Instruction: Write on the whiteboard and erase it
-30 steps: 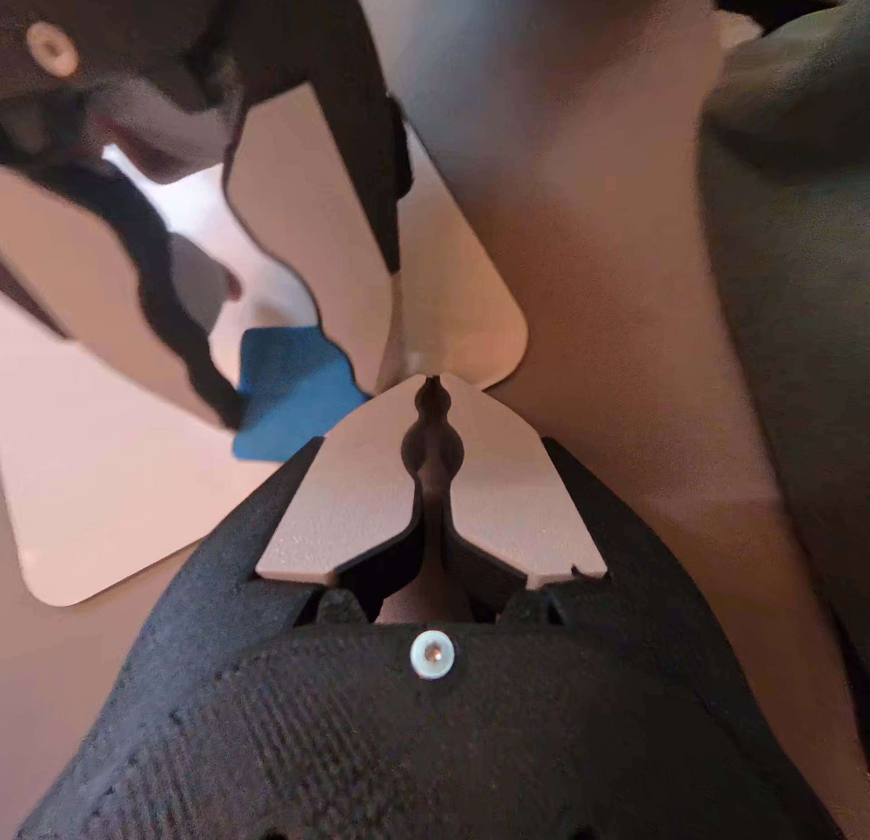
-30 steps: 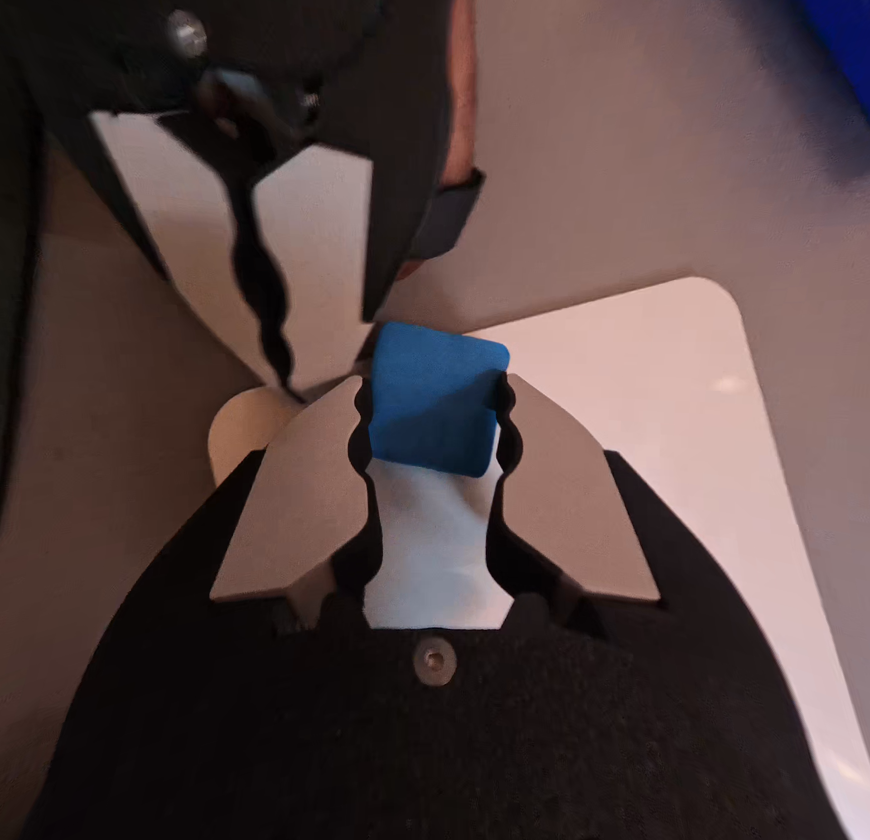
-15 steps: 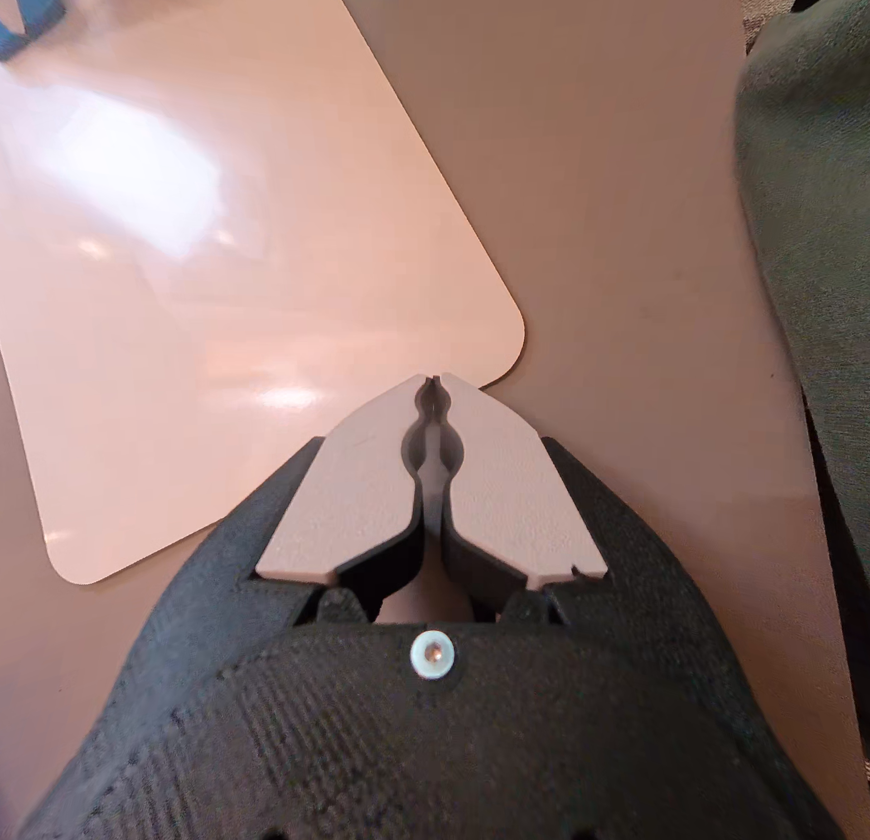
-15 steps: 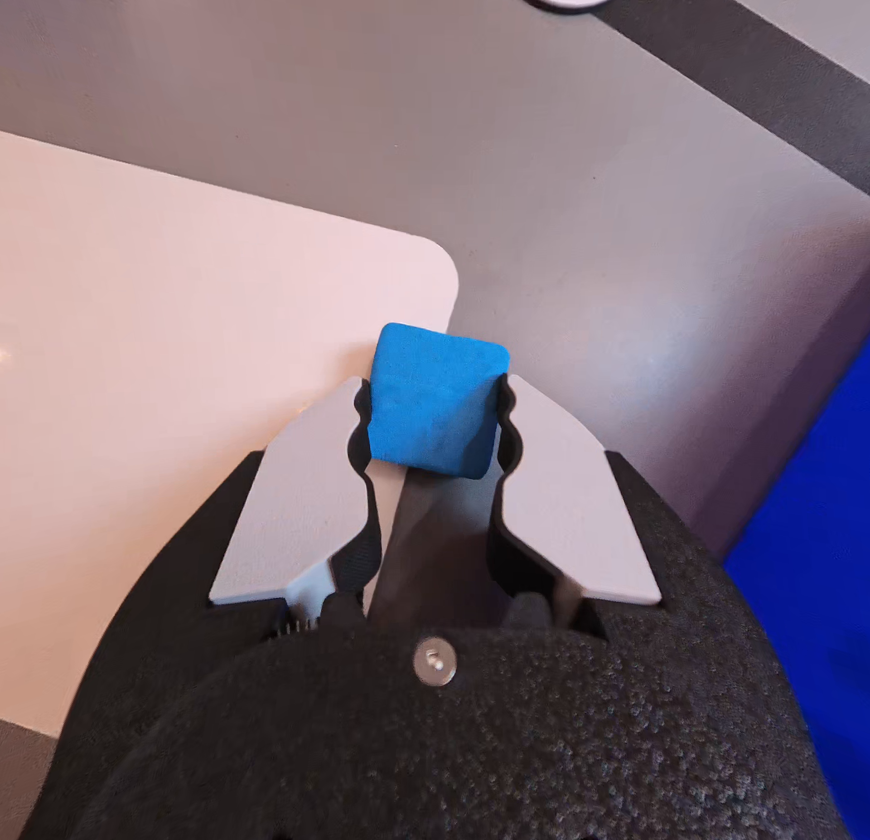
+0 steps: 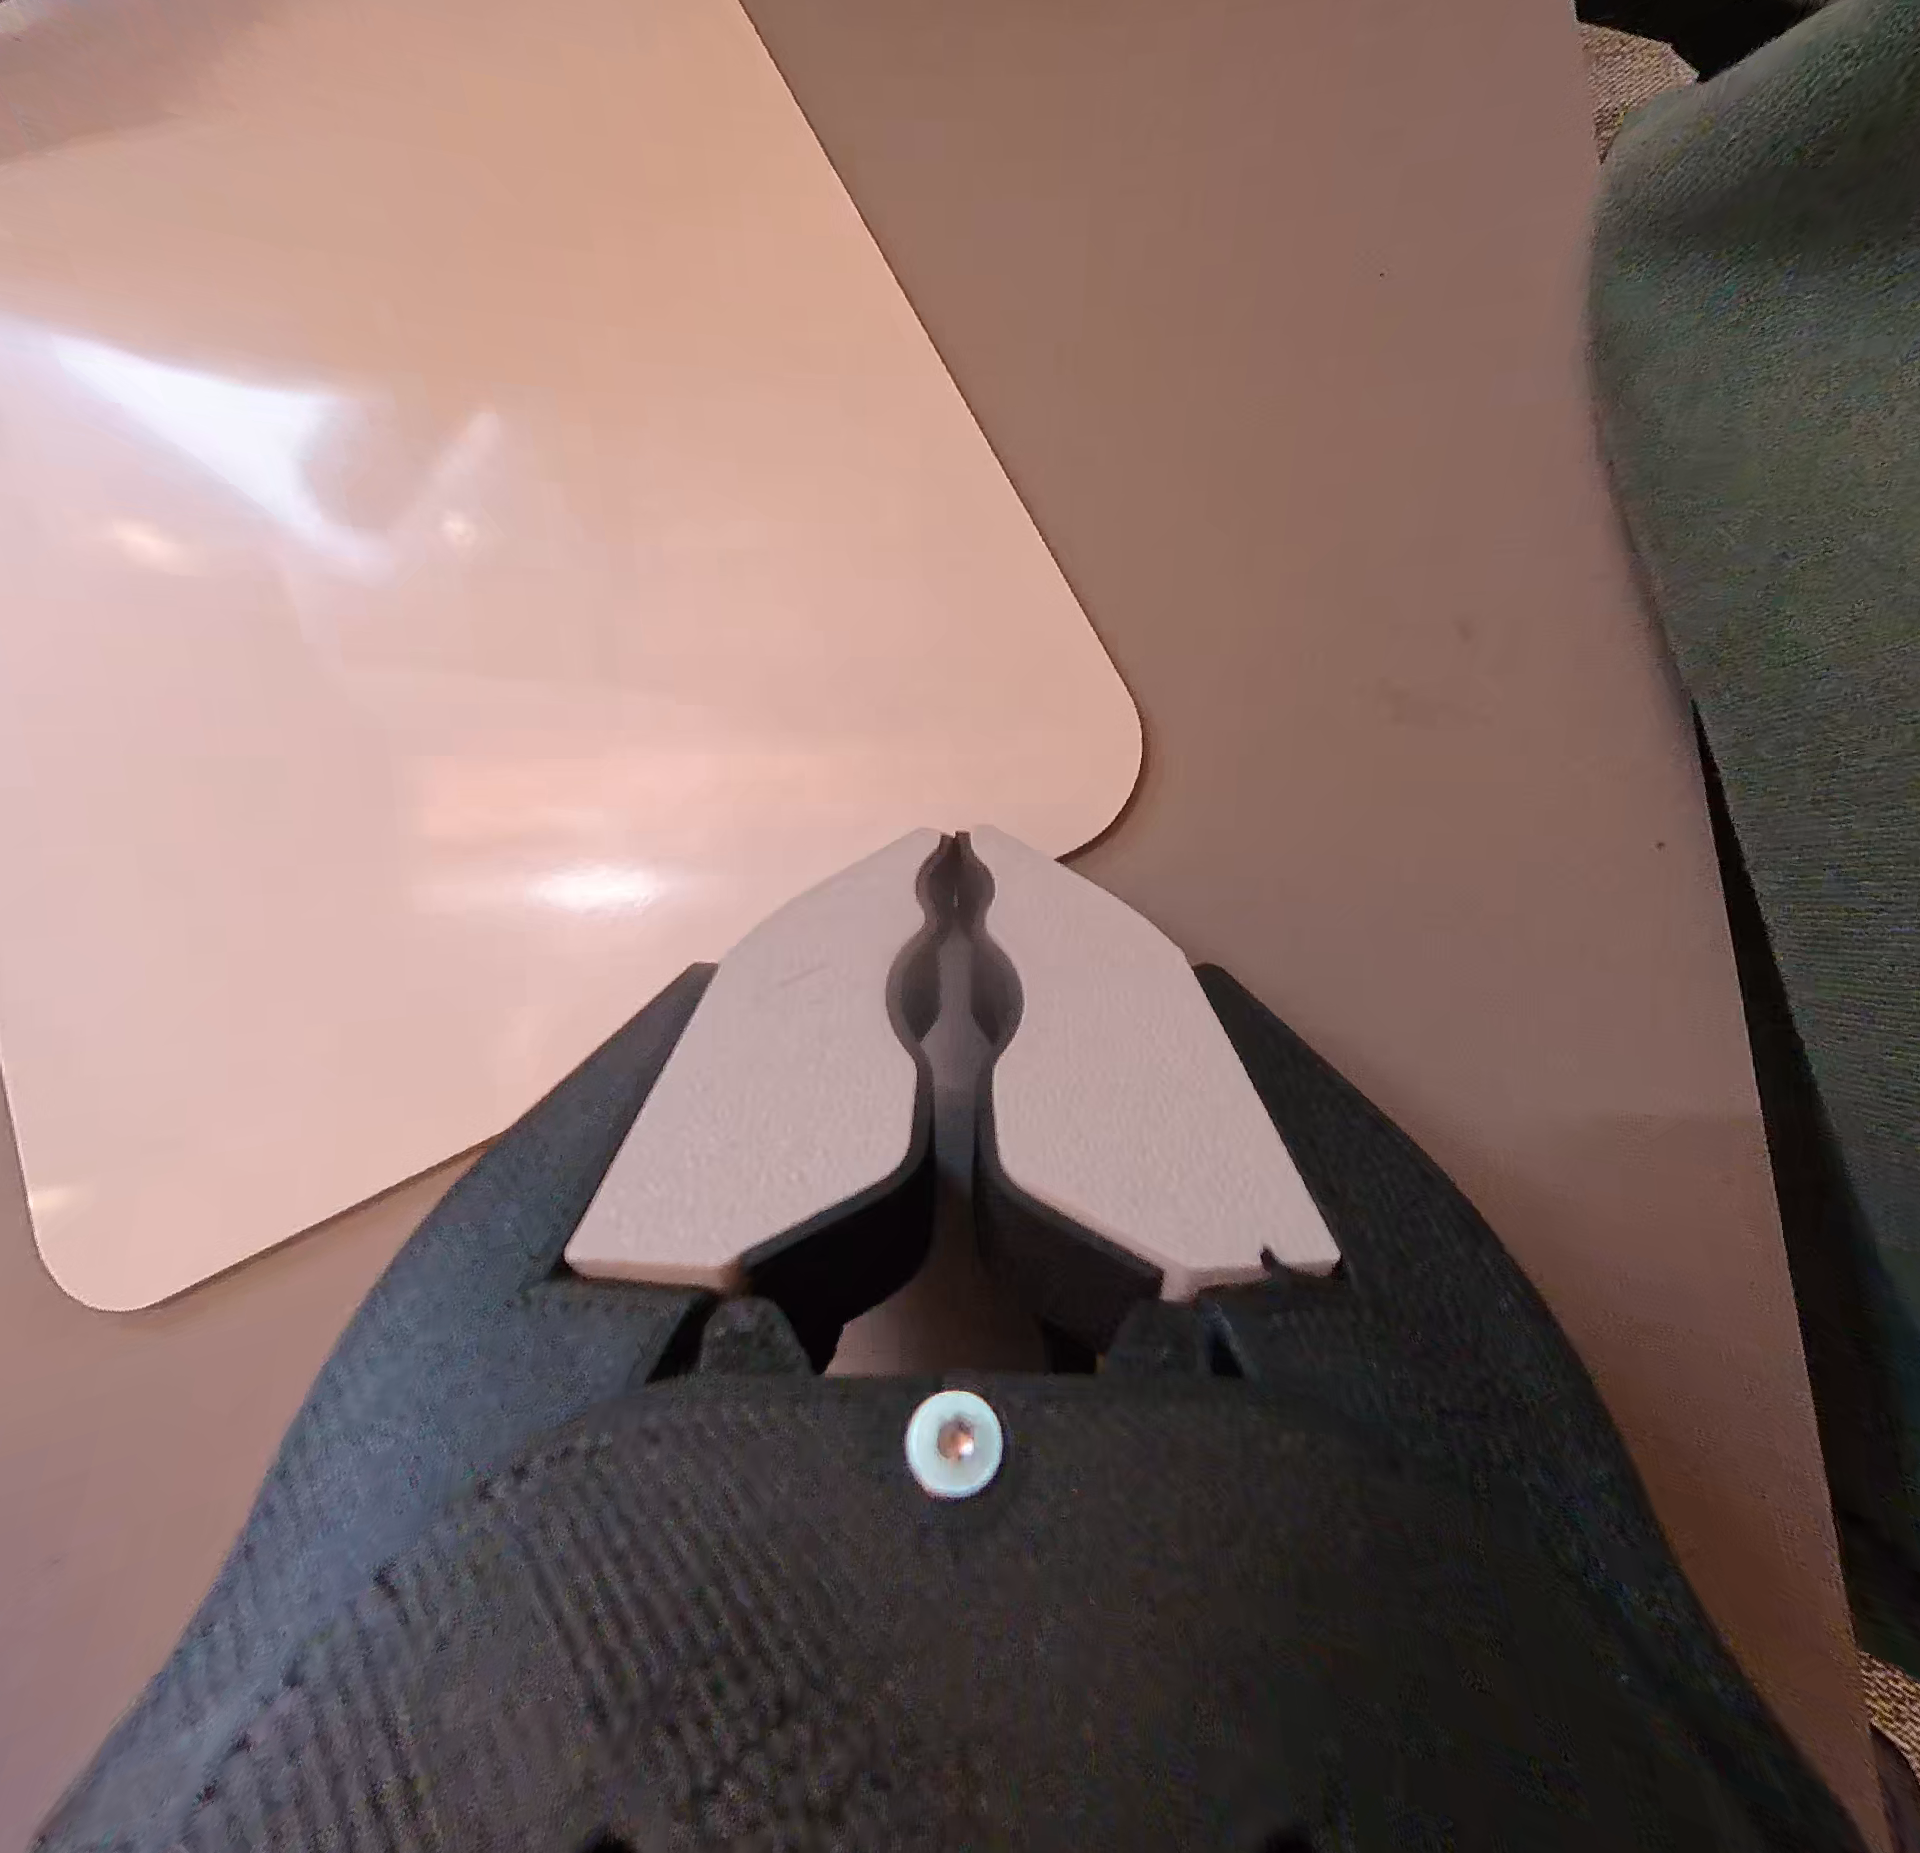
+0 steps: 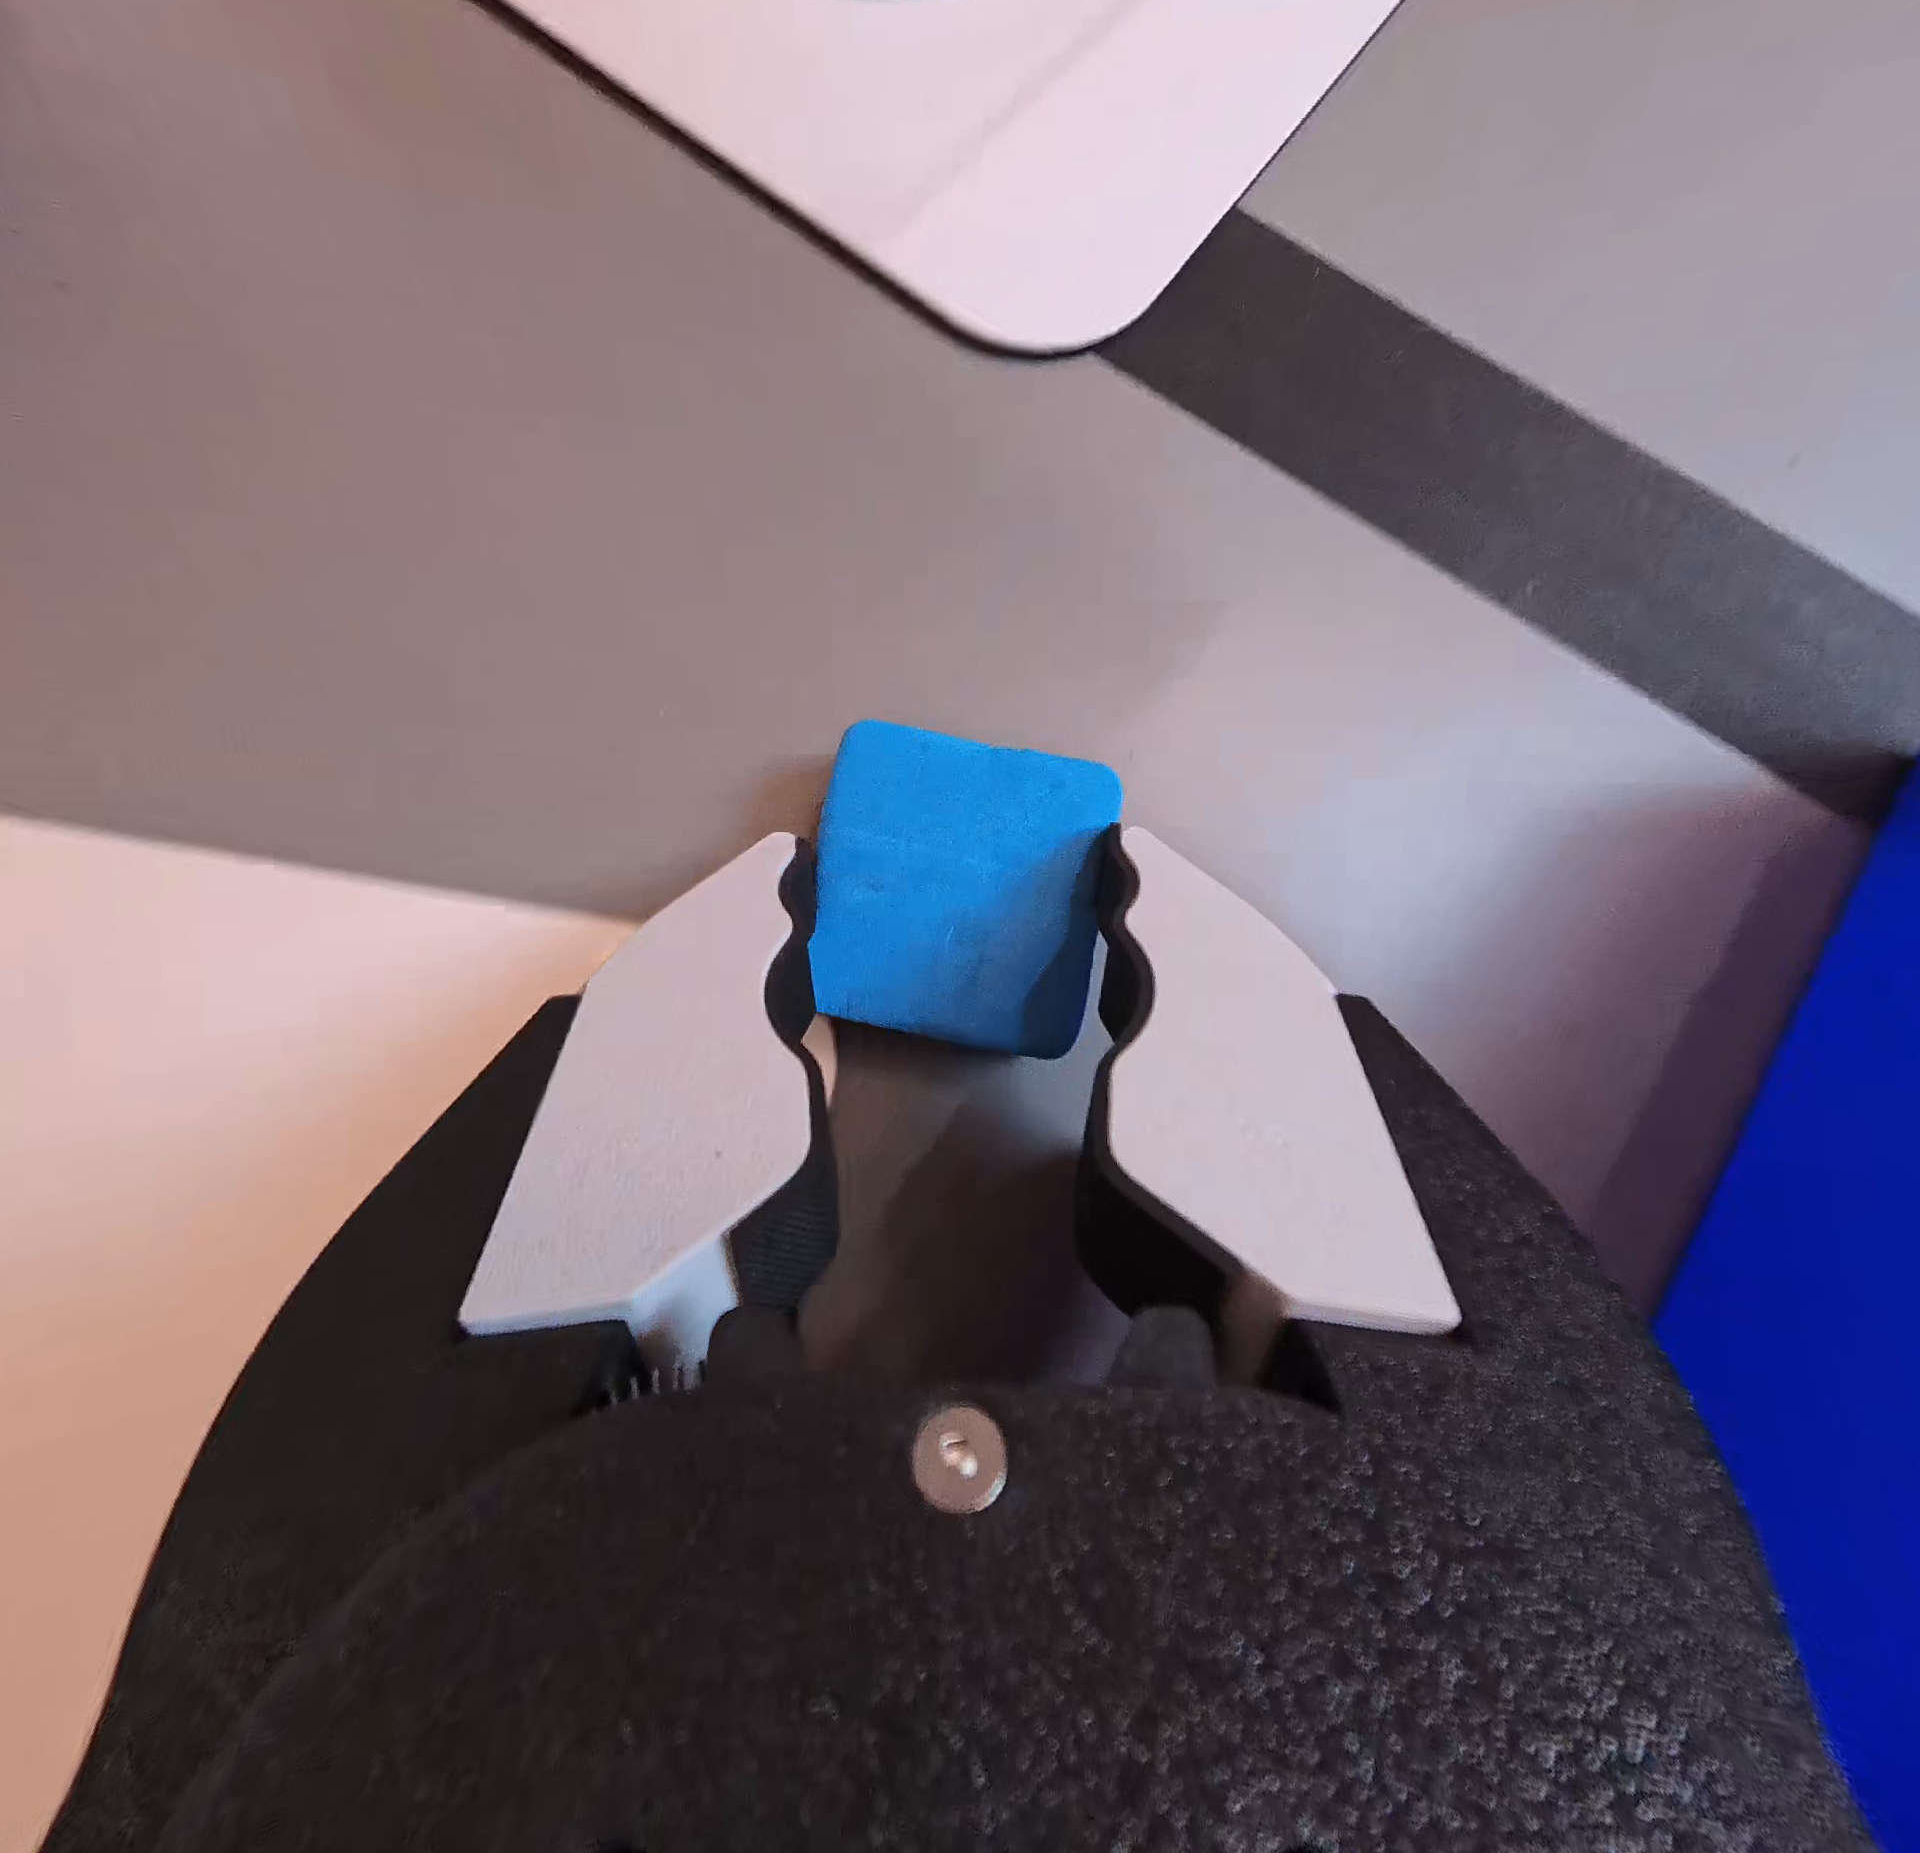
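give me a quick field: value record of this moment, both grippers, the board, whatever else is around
left gripper: shut, empty, tips at the near corner of the whiteboard
right gripper: shut on the blue eraser
eraser position: over the grey table, past the whiteboard's edge
whiteboard surface: no marks visible, glare only
second white board: beyond the eraser, with a faint curved line
blue object: at the table's right edge, kind unclear
green fabric: right of the left gripper

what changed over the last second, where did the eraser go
The right gripper carried the blue eraser off the whiteboard to above the grey table beyond its edge, and has left the left wrist view. The left gripper stayed shut, empty, at the board's near corner.
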The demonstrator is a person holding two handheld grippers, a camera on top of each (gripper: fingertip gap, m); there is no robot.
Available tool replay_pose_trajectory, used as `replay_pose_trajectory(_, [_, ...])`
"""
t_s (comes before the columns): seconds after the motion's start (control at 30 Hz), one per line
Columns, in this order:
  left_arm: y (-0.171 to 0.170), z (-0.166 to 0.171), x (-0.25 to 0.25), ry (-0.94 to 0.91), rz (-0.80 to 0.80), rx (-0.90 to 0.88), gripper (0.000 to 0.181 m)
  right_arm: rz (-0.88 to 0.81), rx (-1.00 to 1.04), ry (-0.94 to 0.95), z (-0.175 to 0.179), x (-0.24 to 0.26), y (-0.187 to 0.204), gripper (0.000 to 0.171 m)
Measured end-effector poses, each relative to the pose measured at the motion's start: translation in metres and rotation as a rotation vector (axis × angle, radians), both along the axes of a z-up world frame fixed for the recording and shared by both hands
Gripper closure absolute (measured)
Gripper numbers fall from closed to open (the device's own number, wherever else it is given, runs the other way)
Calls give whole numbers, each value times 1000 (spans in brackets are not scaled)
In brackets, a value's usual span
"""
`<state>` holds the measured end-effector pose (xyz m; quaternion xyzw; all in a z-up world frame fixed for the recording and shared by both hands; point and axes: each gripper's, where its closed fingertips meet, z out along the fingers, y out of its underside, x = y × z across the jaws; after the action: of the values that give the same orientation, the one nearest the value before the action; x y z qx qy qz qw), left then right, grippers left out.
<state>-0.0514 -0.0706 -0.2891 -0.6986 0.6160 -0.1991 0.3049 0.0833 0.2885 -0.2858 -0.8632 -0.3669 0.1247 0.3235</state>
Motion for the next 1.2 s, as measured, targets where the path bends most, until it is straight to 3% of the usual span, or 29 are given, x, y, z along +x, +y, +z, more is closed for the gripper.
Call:
replay_pose_trajectory(0.07, [0,0,0,-6,1,-4,181,-9,5,-2,-2,-8,16,114])
replay_pose_trajectory(0.13, [0,0,-1,-11,3,-7,181,-28,45,38,3,-14,29,88])
replay_pose_trajectory(0.2, [2,0,-1,-14,8,1,181,-15,124,121,24,-21,29,82])
replay_pose_trajectory(0.37, [2,0,-1,-26,2,5,181,-23,322,273,98,-11,15,85])
replay_pose_trajectory(0.57, [3,0,-1,-29,2,16,181,1,331,236,102,-2,3,88])
replay_pose_trajectory(0.73, [12,2,-6,-31,21,67,181,-32,416,266,161,25,-13,94])
replay_pose_trajectory(0.83, [18,18,-3,-142,50,68,181,-92,458,320,192,61,-19,110])
replay_pose_trajectory(0.87, [21,26,-3,-189,67,68,181,-113,473,329,198,75,-20,129])
replay_pose_trajectory(0.9, [25,33,-4,-228,86,75,181,-129,494,335,202,89,-21,161])
replay_pose_trajectory(0.93, [29,39,-6,-259,108,89,181,-141,521,349,208,101,-22,171])
replay_pose_trajectory(1.1, [54,57,-24,-337,220,168,181,-98,570,458,228,119,-34,171])
replay_pose_trajectory(1.2, [63,58,-32,-341,261,187,181,-54,518,388,214,95,-36,134])
